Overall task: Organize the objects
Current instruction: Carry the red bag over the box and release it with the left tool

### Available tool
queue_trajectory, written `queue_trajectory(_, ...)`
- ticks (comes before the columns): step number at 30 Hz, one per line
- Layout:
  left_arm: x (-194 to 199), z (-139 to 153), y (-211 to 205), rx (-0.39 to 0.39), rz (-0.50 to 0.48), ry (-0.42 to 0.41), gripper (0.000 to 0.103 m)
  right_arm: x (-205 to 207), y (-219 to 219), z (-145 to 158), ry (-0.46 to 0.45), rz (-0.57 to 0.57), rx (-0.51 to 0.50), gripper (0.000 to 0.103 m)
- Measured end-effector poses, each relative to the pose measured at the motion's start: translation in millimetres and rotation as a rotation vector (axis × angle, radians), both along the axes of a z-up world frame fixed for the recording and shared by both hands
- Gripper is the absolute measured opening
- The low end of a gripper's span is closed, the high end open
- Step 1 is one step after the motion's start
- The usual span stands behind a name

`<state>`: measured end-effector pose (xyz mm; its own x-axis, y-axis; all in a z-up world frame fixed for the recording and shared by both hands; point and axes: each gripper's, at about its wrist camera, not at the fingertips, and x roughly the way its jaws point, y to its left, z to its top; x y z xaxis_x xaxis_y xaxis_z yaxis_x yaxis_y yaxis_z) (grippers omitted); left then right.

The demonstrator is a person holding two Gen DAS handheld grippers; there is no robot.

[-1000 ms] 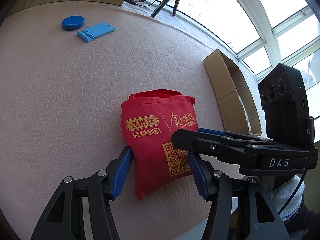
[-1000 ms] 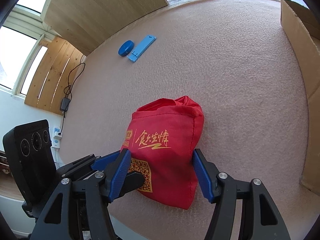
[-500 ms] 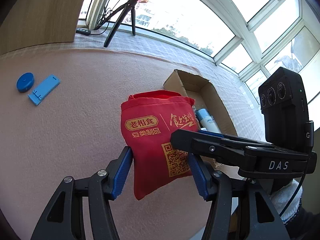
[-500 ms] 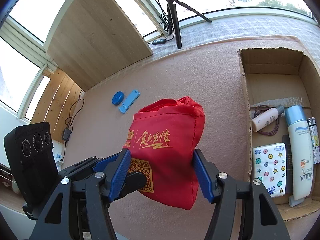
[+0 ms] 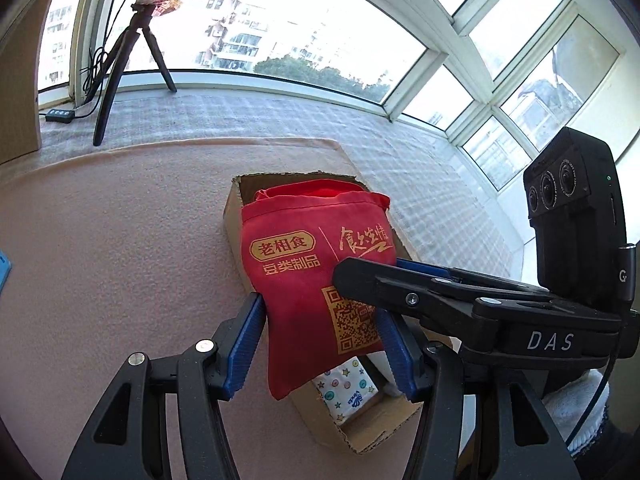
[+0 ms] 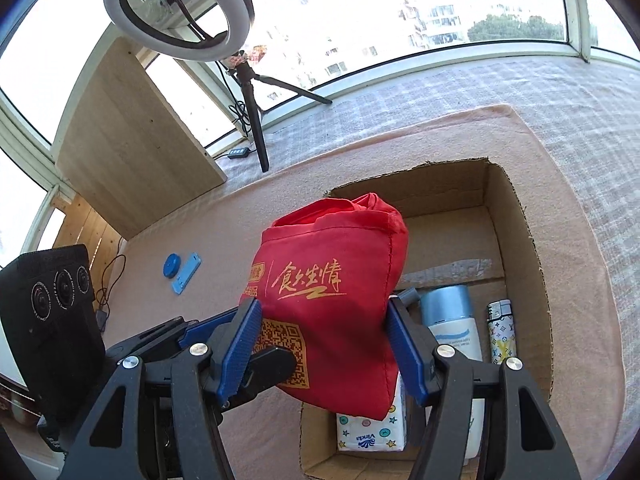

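Red bag (image 5: 316, 280) between both grippers, seemingly above box (image 6: 520, 216)

Ahead of the fingers a curved bay of windows (image 5: 304, 32) in white frames (image 5: 448, 60) ran around the room, with bright daylight pouring in and pale apartment blocks (image 6: 436, 4) and treetops (image 5: 320, 72) beyond the glass. Below the sill lay a grey-white checked mat (image 6: 540, 92). Nearer the fingers a pinkish, nubbly carpet (image 5: 112, 240) covered the surface. A ring light (image 6: 178, 4) on a black tripod (image 6: 256, 120) stood on the mat, ahead and left of the fingers, with a cable and a small inline controller (image 6: 239, 153) at its feet. A pale wooden panel (image 6: 128, 136) leaned up at far left, slatted wood (image 6: 84, 232) below it.
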<state>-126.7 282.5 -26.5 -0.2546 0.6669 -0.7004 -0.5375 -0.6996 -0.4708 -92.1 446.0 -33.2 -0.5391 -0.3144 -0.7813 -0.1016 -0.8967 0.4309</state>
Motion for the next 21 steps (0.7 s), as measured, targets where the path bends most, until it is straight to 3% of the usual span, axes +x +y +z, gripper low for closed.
queue_trajectory(11,-19.4,-18.7,54.0,-0.033,-0.030,-0.015,0.060,-11.3,41.7,-18.4,-0.028,-0.048,0.006,0.059)
queue_trajectory(21,-27.7,-18.4,53.2,-0.063,-0.028,0.006,0.061,-14.9,44.3,-17.2,-0.030,-0.084,0.074,0.060)
